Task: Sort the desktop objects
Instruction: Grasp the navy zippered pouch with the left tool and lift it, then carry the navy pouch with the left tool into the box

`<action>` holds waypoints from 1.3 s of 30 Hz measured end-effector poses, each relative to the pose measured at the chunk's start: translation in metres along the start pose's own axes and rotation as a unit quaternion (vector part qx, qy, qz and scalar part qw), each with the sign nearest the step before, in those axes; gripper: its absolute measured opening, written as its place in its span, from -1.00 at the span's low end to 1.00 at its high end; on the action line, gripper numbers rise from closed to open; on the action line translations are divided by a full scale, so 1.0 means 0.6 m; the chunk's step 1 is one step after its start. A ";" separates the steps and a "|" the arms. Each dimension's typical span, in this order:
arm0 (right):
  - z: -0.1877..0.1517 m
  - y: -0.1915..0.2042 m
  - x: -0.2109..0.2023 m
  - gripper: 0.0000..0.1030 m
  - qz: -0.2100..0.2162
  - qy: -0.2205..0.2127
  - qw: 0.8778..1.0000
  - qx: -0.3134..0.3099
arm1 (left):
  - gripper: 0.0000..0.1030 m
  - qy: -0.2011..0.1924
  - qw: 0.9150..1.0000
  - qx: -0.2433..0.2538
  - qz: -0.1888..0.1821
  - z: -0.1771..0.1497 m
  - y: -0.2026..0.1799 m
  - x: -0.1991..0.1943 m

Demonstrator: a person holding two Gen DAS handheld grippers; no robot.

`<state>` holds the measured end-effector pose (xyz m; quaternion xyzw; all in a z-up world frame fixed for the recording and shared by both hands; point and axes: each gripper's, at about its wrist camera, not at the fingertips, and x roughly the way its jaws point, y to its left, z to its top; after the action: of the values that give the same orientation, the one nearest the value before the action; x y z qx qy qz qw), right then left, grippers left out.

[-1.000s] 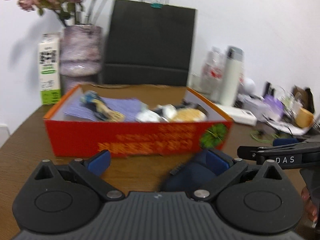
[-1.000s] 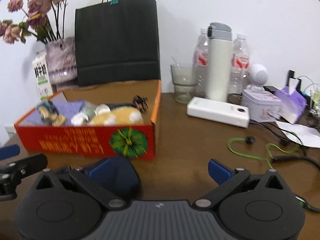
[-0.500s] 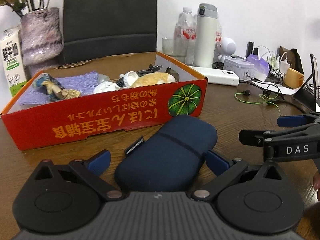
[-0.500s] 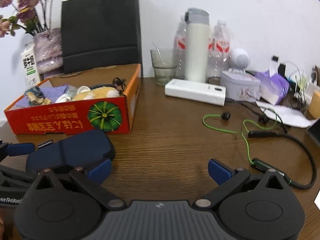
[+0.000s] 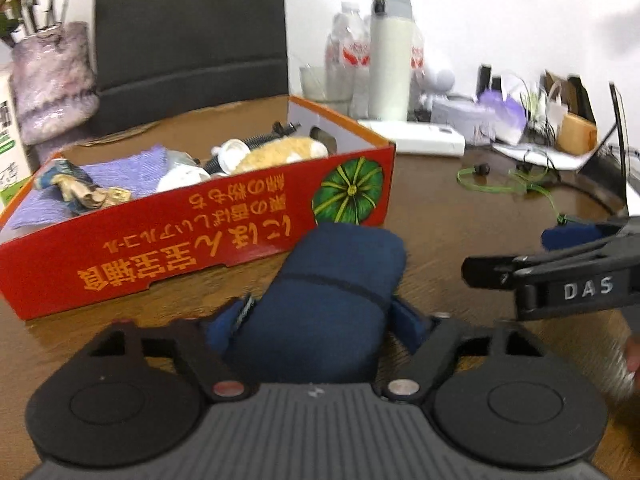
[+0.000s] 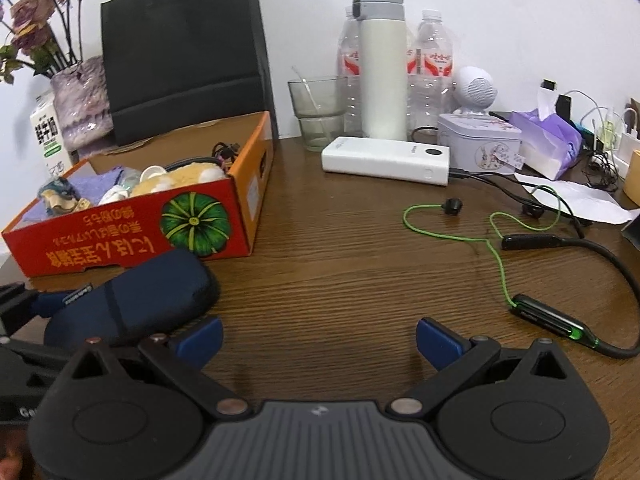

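The left gripper [image 5: 318,320] has its jaws pinching the dark blue pouch [image 5: 332,292], just short of the red box [image 5: 192,216] ahead. The right gripper [image 6: 319,338] has its jaws spread over bare bench [image 6: 360,256], the pouch beside its left jaw.

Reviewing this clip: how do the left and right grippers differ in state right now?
The left gripper has its blue pads closed against the sides of the navy pouch; the right gripper stands wide open with nothing between its pads. The left gripper sits close to the red box; the right gripper points at bare wood of the table, toward the green earphone cable. Both share the same black body and blue pads.
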<state>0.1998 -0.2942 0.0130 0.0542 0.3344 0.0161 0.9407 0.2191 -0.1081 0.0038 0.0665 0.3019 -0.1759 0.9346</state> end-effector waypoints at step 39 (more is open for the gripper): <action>-0.010 0.024 0.010 1.00 0.002 0.011 0.999 -0.033 | 0.11 -0.008 0.980 -0.190 0.057 -0.026 0.124 -0.054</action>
<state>0.2008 -0.2787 0.0065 0.0231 0.3444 0.0294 0.9381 0.2136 -0.0261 0.0117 -0.0970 0.3177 -0.0625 0.9411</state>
